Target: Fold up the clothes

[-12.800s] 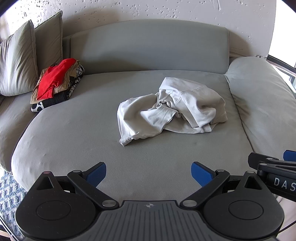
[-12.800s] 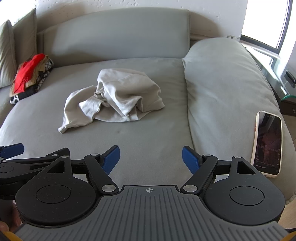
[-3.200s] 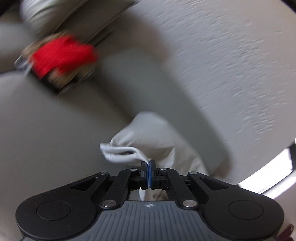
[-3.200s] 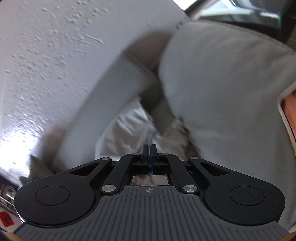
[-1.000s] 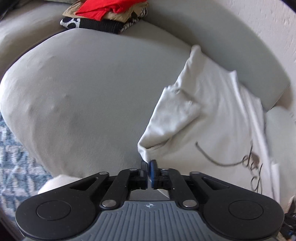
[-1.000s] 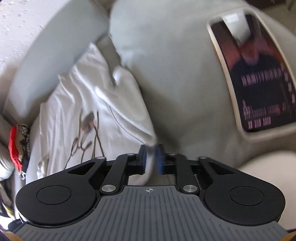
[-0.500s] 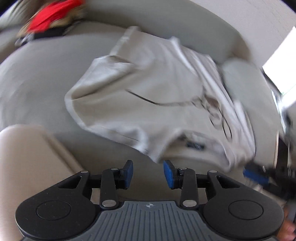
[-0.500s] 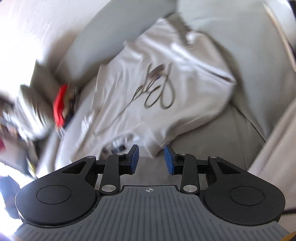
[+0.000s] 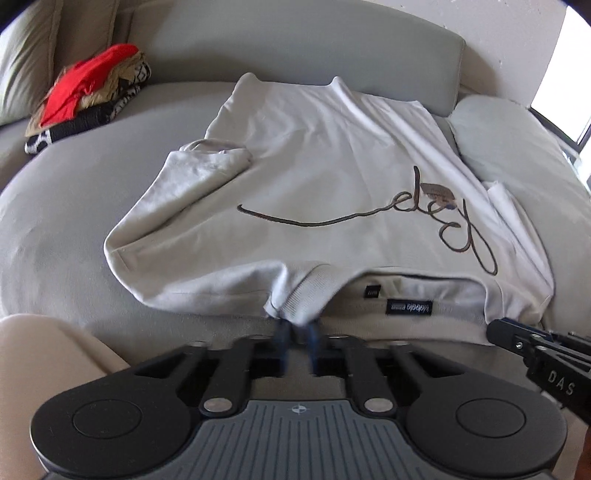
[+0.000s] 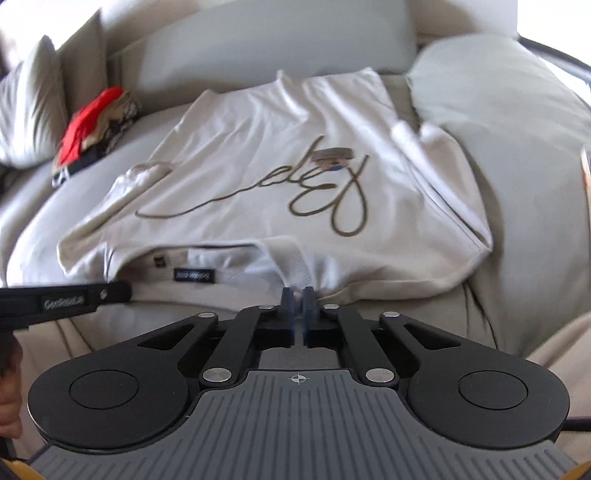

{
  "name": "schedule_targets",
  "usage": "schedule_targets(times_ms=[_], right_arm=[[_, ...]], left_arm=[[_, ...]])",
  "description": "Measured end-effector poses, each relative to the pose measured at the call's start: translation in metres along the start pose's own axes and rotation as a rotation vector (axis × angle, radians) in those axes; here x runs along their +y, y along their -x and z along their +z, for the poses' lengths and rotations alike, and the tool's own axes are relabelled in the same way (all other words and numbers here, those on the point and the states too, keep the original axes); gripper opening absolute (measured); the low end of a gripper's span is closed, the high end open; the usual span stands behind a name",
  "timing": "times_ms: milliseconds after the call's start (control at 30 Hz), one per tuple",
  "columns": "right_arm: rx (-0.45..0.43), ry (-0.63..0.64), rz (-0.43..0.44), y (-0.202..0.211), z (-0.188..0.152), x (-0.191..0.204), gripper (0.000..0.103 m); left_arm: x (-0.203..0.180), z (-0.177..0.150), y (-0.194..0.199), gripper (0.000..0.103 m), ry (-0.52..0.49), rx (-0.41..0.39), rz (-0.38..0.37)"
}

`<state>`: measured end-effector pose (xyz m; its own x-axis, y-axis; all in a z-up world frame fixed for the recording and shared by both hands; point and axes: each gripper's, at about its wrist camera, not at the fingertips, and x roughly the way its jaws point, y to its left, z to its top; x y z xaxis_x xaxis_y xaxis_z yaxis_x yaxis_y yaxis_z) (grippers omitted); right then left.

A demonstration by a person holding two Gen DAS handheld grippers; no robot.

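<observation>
Lying spread across mid-frame on the grey sofa point(image 9: 74, 192), the white T-shirt point(image 9: 332, 177) shows its script print. Left tongs point(image 9: 296, 332) pinch its ribbed collar, blurred; right tongs point(image 10: 298, 295) nearly closed on the collar. Folded clothes pile point(image 9: 85, 99) upper left.

you're in a home living room: wide grey sofa point(image 9: 74, 192), throw pillows point(image 9: 26, 62) at its left corner, a pile of clothes point(image 9: 88, 99) beside them, textured plaster wall point(image 9: 498, 22) behind.

phone point(image 10: 585, 166) cut off, left claw point(image 9: 296, 341) blurred
</observation>
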<state>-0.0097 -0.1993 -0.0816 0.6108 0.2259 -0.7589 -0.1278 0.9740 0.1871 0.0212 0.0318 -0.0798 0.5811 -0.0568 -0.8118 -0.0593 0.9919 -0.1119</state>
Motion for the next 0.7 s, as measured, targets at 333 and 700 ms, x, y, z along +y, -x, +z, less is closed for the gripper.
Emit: schedule_targets(times_ms=[333,700], right_arm=[[0.228,0.009,0.030,0.006,-0.010,-0.013,0.000],[0.043,-0.011,0.129,0.019,0.040,0.008,0.039]], left_arm=[[0.004,-0.016,0.021,0.000,-0.048,0.119,-0.071],[0.044,0.030,0.040,0.036,0.026,-0.072,-0.015]])
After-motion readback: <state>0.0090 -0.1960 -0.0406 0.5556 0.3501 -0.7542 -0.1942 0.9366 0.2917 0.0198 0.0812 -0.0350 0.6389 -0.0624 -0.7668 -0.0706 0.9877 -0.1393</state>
